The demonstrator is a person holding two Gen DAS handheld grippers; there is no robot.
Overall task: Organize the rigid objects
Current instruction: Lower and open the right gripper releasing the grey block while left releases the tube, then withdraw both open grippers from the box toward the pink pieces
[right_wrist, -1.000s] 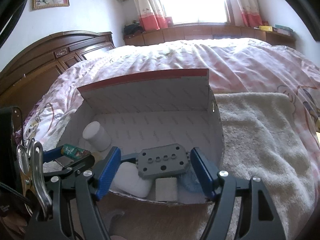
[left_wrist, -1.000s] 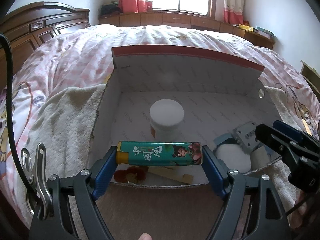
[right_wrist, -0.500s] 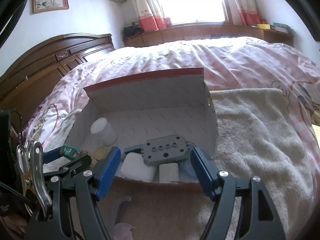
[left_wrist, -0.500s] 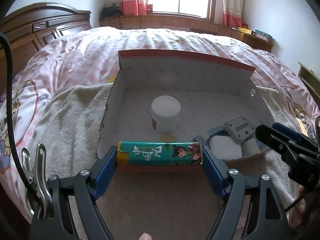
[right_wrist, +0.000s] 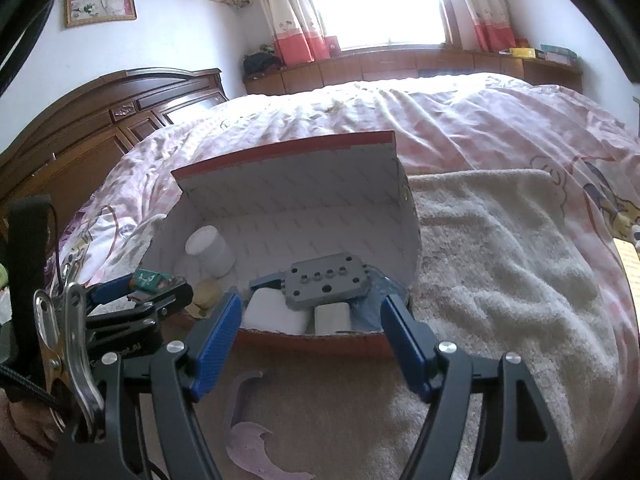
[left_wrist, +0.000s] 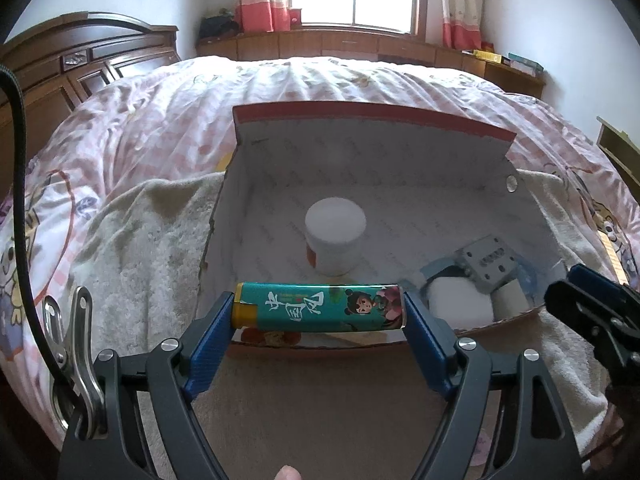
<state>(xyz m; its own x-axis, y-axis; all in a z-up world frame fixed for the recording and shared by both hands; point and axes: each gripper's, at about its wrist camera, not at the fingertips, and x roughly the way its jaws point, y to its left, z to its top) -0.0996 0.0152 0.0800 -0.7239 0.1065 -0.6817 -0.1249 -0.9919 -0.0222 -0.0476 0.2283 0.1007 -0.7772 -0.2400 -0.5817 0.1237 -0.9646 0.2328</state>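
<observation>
Left gripper (left_wrist: 320, 312): blue ribbed pads are clamping a teal printed tube (left_wrist: 320, 307) end to end; the glossy cylinder is lying crosswise, gold cap toward the left pad, just above the near lip of the cardboard box (left_wrist: 360, 128).

Right gripper (right_wrist: 311, 334): jaws are standing apart with nothing between the pads, hanging over beige towelling in front of the box's near wall.

The box is sitting open on a nubbly towel (right_wrist: 500, 240), its red-edged flap standing up at the back, its inner faces white with a faint diagonal print. Inside, a white round-lidded jar (left_wrist: 335, 236) is standing upright near the middle. In the right-hand corner a grey rectangular block with drilled holes (right_wrist: 326, 282) is resting tilted on a white rounded block (right_wrist: 276, 310) and a smaller pale block, possibly foam. A pink quilted bedspread (left_wrist: 320, 80) is lying beneath everything.
</observation>
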